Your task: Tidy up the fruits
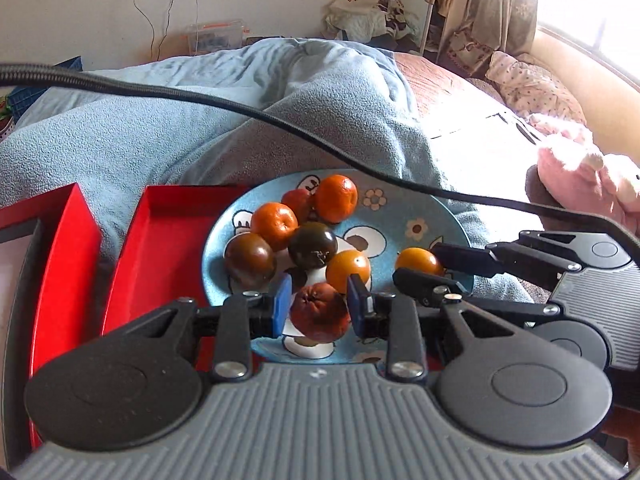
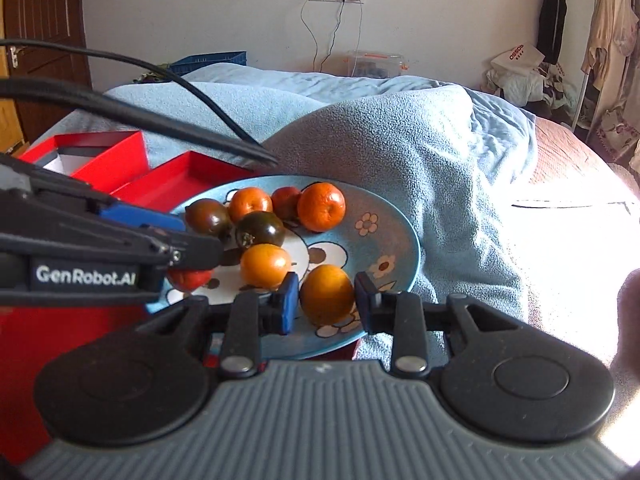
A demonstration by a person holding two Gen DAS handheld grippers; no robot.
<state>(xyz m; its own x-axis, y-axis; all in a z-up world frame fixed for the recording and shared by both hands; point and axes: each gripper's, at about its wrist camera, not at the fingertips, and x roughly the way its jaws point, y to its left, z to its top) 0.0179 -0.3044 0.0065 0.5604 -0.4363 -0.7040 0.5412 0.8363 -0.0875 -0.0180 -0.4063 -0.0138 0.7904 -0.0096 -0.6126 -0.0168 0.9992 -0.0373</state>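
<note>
A blue cartoon plate [image 1: 400,216] [image 2: 384,216] on the bed holds several oranges, dark tomatoes and yellow-orange fruits. My left gripper [image 1: 320,306] has its blue pads on both sides of a reddish orange [image 1: 319,312] at the plate's near edge; contact seems made but I cannot be sure. It also shows in the right wrist view [image 2: 188,278], under the left fingers. My right gripper [image 2: 326,300] straddles a yellow-orange fruit [image 2: 326,294] [image 1: 418,260], with small gaps beside the pads. Two dark tomatoes [image 1: 312,245] [image 1: 250,259] lie mid-plate.
Two red trays [image 1: 168,240] [image 1: 60,240] lie left of the plate; they also show in the right wrist view [image 2: 188,176]. A rumpled blue blanket [image 1: 200,128] lies behind. A black cable [image 1: 280,120] crosses above. A pink plush toy [image 1: 580,176] sits at right.
</note>
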